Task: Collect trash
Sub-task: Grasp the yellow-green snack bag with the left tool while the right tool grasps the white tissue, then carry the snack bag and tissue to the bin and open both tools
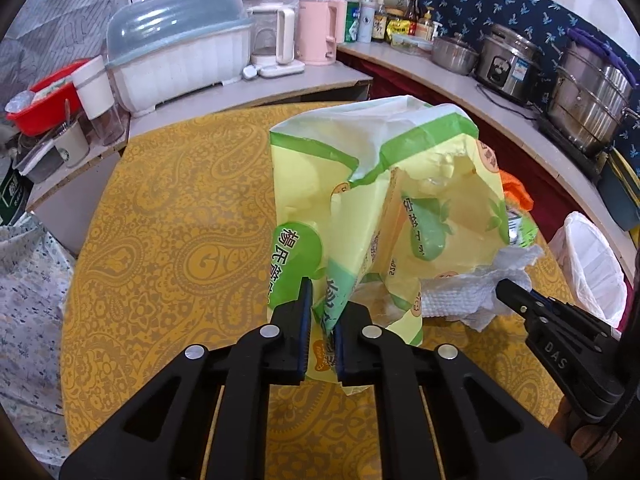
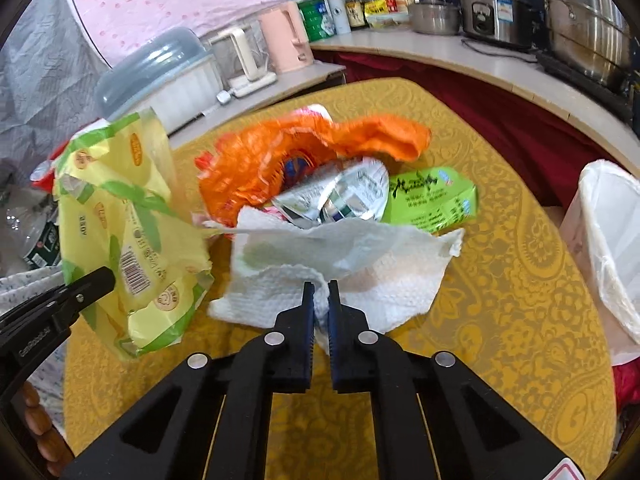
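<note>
A crumpled yellow-green plastic bag [image 1: 372,200] stands on the yellow patterned table [image 1: 168,248]; my left gripper [image 1: 323,312] is shut on its lower edge. The same bag [image 2: 120,220] shows at the left of the right wrist view, with the left gripper [image 2: 92,284] beside it. A white paper towel [image 2: 340,264] lies in front of an orange bag [image 2: 288,152], a silver wrapper [image 2: 340,196] and a green packet [image 2: 432,200]. My right gripper [image 2: 320,292] is shut on the towel's near edge. In the left wrist view that gripper [image 1: 508,292] meets the towel [image 1: 460,288].
A bin lined with a white bag [image 2: 612,248] stands off the table's right edge, also seen as the bin [image 1: 592,264]. Behind the table runs a counter [image 1: 500,92] with pots, kettles, bottles and a covered dish rack [image 1: 176,60].
</note>
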`<state>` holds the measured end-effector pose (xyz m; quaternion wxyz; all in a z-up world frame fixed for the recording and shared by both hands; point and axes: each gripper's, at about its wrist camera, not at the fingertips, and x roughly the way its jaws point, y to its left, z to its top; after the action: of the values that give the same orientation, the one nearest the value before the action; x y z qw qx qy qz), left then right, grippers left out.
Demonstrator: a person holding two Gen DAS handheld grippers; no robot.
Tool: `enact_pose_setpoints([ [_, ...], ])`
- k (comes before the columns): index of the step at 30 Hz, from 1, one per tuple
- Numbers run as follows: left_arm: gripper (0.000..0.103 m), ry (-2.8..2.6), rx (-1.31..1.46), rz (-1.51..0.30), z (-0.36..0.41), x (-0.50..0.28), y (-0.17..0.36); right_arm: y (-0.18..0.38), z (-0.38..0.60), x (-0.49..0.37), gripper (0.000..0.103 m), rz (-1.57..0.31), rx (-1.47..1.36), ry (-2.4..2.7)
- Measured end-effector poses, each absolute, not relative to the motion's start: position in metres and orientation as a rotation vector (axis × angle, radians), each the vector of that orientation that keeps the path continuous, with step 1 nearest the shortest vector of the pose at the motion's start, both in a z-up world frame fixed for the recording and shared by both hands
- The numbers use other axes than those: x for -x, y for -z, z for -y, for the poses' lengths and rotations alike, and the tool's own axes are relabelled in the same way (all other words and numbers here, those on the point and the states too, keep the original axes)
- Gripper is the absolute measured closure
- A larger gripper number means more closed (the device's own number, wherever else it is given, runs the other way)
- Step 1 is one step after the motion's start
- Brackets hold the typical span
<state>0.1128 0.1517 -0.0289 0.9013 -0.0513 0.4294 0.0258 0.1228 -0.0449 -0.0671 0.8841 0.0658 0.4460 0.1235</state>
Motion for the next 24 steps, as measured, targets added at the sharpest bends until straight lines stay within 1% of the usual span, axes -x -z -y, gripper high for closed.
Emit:
enact_pose_setpoints([
  [13, 0.095, 0.002, 0.089, -0.755, -0.12, -0.089, -0.031, -0.017, 0.096, -0.083, 0.098, -0.709, -0.195, -0.207],
  [18, 0.095, 0.072, 0.069, -0.716, -0.088, -0.091, -0.051, -0.04, 0.134, -0.073, 0.098, -0.64, -0.218, -0.131],
  [24, 0.095, 0.19, 0.033, -0.696, -0.027, -0.112, -0.066, -0.055, 0.2, -0.065, 0.098, -0.581, -0.253, -0.001],
])
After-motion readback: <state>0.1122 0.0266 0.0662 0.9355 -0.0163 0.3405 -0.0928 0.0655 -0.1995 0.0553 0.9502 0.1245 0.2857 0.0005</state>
